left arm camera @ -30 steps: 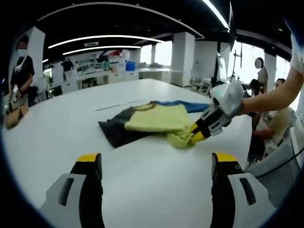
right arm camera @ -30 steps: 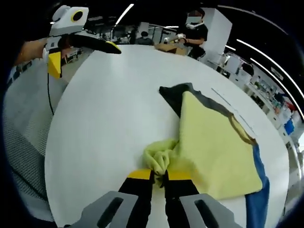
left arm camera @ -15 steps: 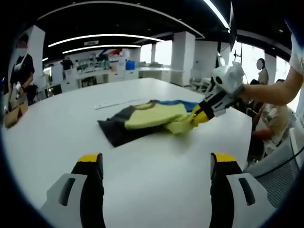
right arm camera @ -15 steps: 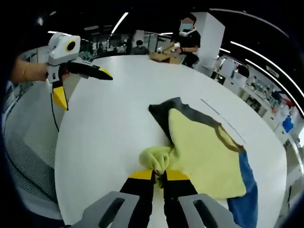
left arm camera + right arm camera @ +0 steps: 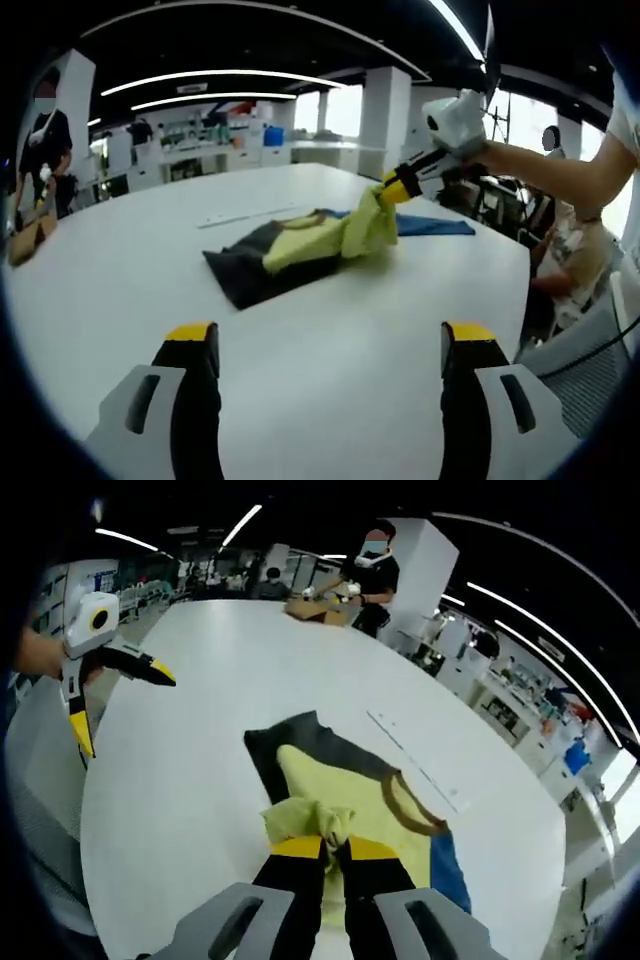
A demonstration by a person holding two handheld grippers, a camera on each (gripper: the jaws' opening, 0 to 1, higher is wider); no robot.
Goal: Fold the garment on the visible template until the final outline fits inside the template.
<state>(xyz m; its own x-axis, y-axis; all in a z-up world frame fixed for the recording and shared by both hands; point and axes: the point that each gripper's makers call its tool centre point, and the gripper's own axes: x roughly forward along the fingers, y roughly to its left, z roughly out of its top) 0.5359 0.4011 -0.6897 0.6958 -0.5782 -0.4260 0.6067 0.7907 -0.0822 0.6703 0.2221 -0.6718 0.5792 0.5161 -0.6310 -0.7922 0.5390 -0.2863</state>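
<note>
My right gripper [image 5: 335,852] has its jaws pressed together on a bunched fold of the yellow, dark grey and blue cloth garment [image 5: 300,250], lifting that yellow part off the round white worktop [image 5: 330,370]. The rest of the garment lies flat toward the middle of the worktop, blue part at its far side. My left gripper [image 5: 330,345] hangs over the near edge, jaws spread wide, gripping nothing, well apart from the garment. Person in black [image 5: 368,575] stands at the far edge.
</note>
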